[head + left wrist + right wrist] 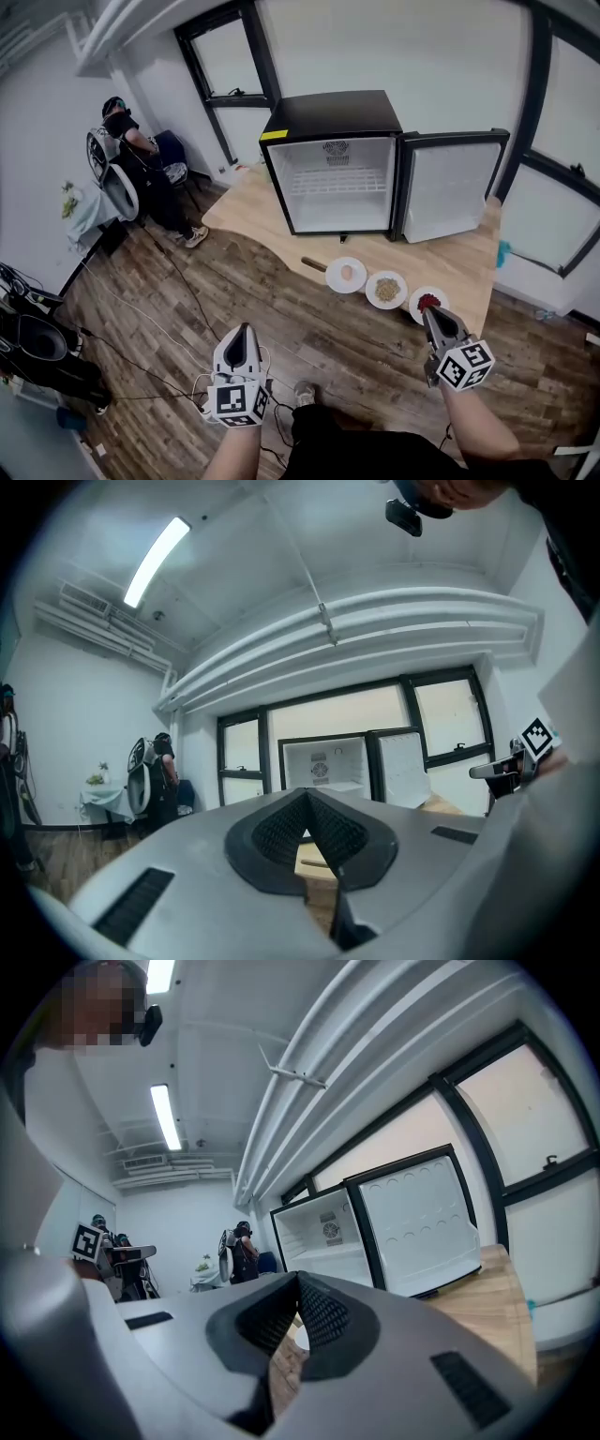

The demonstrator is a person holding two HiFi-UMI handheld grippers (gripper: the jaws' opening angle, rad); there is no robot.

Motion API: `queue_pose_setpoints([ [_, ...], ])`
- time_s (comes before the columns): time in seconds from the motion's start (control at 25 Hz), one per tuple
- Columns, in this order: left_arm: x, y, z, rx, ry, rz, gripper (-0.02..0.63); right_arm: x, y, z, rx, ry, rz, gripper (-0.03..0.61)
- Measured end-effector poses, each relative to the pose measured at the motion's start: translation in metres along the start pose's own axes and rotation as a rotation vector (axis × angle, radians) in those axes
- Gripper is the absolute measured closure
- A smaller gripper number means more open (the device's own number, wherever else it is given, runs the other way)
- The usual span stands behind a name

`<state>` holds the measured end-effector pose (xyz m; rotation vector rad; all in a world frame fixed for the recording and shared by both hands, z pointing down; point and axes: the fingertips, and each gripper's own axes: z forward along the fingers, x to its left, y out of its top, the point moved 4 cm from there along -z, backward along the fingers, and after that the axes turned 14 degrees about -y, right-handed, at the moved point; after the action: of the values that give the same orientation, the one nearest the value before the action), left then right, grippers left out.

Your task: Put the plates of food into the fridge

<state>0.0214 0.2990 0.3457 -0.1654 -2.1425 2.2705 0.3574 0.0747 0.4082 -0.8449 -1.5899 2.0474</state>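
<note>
Plates [386, 289] sit untouched on the table [466, 258] by the open fridge [333, 114]; left gripper [244, 330] and right gripper [432, 314], both pressed together and empty, likely must spread to take one.

The right tool [429, 314] covers the near edge of the rightmost plate [417, 302]. Its red food [429, 301] is too small to identify.

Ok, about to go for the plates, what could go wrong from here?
The left plate, middle plate and red-food plate sit close together near the front edge of the table; lifting one could knock a neighbour off. The right gripper is shut close to the red-food plate and could shove it. Cables cross the floor underfoot: a trip risk.
</note>
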Motion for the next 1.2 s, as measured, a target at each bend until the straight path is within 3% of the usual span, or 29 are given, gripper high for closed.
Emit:
queue_pose_setpoints([
  [0.56,0.126,-0.023,0.099,0.04,-0.14,-0.021,0.609,0.053,-0.014,0.112,0.055,-0.133,0.014,0.558],
  [1.2,0.219,-0.044,0.199,0.041,-0.333,-0.028,0.609,0.096,-0.038,0.195,0.09,-0.323,0.086,0.558],
])
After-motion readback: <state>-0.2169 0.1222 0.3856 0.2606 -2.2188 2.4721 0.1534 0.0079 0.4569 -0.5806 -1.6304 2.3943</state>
